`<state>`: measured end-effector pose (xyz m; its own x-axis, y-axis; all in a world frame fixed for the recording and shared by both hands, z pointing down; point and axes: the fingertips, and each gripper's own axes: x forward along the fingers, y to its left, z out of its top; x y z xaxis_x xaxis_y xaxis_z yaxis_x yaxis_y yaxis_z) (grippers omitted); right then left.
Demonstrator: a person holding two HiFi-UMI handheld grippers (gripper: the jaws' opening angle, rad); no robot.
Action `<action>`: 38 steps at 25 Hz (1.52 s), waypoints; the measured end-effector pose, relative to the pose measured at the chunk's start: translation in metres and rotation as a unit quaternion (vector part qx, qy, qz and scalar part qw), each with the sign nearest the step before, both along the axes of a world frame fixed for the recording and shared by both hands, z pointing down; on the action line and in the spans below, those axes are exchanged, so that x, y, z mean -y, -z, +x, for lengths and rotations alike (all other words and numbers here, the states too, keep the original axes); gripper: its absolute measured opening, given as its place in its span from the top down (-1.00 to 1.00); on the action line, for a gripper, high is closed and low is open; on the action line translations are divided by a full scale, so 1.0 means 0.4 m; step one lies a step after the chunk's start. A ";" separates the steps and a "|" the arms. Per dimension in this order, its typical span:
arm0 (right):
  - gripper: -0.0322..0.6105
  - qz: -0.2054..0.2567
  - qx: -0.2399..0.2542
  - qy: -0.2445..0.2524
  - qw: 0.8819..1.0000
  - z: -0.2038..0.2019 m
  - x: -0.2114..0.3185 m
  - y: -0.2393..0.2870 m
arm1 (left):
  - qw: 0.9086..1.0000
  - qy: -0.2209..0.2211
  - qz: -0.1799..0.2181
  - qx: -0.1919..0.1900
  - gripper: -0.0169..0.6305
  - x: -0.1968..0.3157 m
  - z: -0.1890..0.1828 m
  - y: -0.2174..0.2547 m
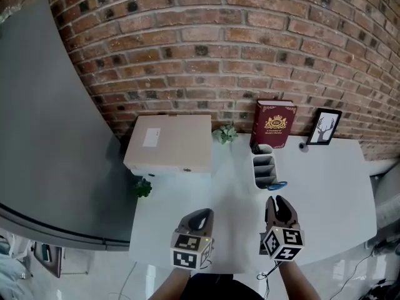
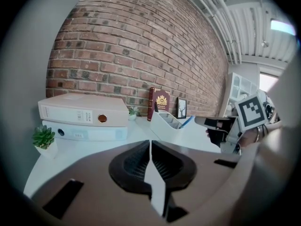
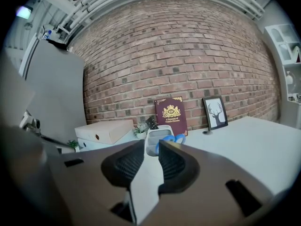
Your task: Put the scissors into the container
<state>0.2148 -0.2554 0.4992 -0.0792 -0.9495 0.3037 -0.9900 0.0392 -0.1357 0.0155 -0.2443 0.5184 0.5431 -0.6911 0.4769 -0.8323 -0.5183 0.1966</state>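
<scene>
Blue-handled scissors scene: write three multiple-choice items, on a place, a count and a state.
1. Where are the blue-handled scissors?
A. In the white plastic divided container
B. In a drawer
C. On the floor

2. How many small green potted plants stand on the white table?
A. One
B. Two
C. Four

3. The right gripper has its fingers:
A. Apart, empty
B. Holding a cup
C. Holding a pen

1 A: handles stick out of its near end.
2 B: one beside the red book, another at the left edge.
3 A: a gap shows between them.
</scene>
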 end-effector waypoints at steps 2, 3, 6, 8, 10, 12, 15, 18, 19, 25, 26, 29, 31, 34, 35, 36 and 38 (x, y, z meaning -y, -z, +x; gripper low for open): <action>0.62 0.004 0.005 0.004 1.000 -0.004 -0.016 0.010 | 1.000 0.001 0.001 0.001 0.89 -0.009 0.000 0.000; 0.63 0.006 0.006 0.006 1.000 -0.007 -0.025 0.014 | 1.000 0.002 0.001 0.001 0.89 -0.013 0.001 0.001; 0.66 0.010 0.008 0.014 1.000 -0.014 -0.054 0.023 | 1.000 0.005 0.004 -0.001 0.89 -0.026 0.005 0.005; 0.68 0.011 0.012 0.016 1.000 -0.018 -0.073 0.028 | 1.000 0.007 0.007 -0.002 0.89 -0.034 0.007 0.010; 0.71 0.012 0.016 0.016 1.000 -0.020 -0.092 0.032 | 1.000 0.009 0.010 -0.003 0.89 -0.041 0.009 0.016; 0.75 0.012 0.017 0.016 1.000 -0.019 -0.110 0.034 | 1.000 0.011 0.013 -0.003 0.89 -0.050 0.010 0.021; 0.79 0.010 0.013 0.018 1.000 -0.016 -0.136 0.034 | 1.000 0.013 0.017 -0.002 0.89 -0.062 0.010 0.027; 0.82 0.007 0.010 0.020 1.000 -0.015 -0.162 0.031 | 1.000 0.012 0.020 0.000 0.89 -0.074 0.011 0.031; 0.83 0.005 0.009 0.022 1.000 -0.016 -0.170 0.030 | 1.000 0.012 0.021 0.000 0.89 -0.078 0.010 0.031; 0.89 -0.005 0.010 0.041 0.999 -0.036 -0.213 0.026 | 1.000 0.016 0.026 0.001 0.89 -0.100 0.006 0.041; 0.89 -0.007 0.010 0.043 0.999 -0.038 -0.218 0.026 | 0.999 0.017 0.027 0.002 0.89 -0.103 0.006 0.044; 0.90 -0.015 0.009 0.047 0.999 -0.042 -0.233 0.022 | 0.999 0.017 0.030 0.002 0.89 -0.111 0.004 0.049; 0.90 -0.017 0.010 0.048 0.999 -0.043 -0.241 0.021 | 0.999 0.017 0.031 0.003 0.89 -0.115 0.002 0.049; 0.90 -0.016 0.012 0.051 0.998 -0.041 -0.253 0.025 | 0.999 0.018 0.033 0.004 0.89 -0.121 0.000 0.052; 0.90 -0.016 0.012 0.052 0.998 -0.039 -0.256 0.026 | 0.999 0.018 0.034 0.004 0.89 -0.123 0.000 0.054; 0.90 -0.016 0.011 0.052 0.998 -0.036 -0.259 0.028 | 0.999 0.018 0.035 0.004 0.89 -0.125 0.001 0.055; 0.90 -0.014 0.009 0.053 0.998 -0.031 -0.264 0.032 | 0.999 0.018 0.037 0.005 0.89 -0.129 0.001 0.059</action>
<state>0.2022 -0.1496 0.4865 -0.1838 -0.9264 0.3285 -0.9780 0.1389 -0.1555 0.0160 -0.1927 0.4950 0.5121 -0.7438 0.4296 -0.8527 -0.5004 0.1500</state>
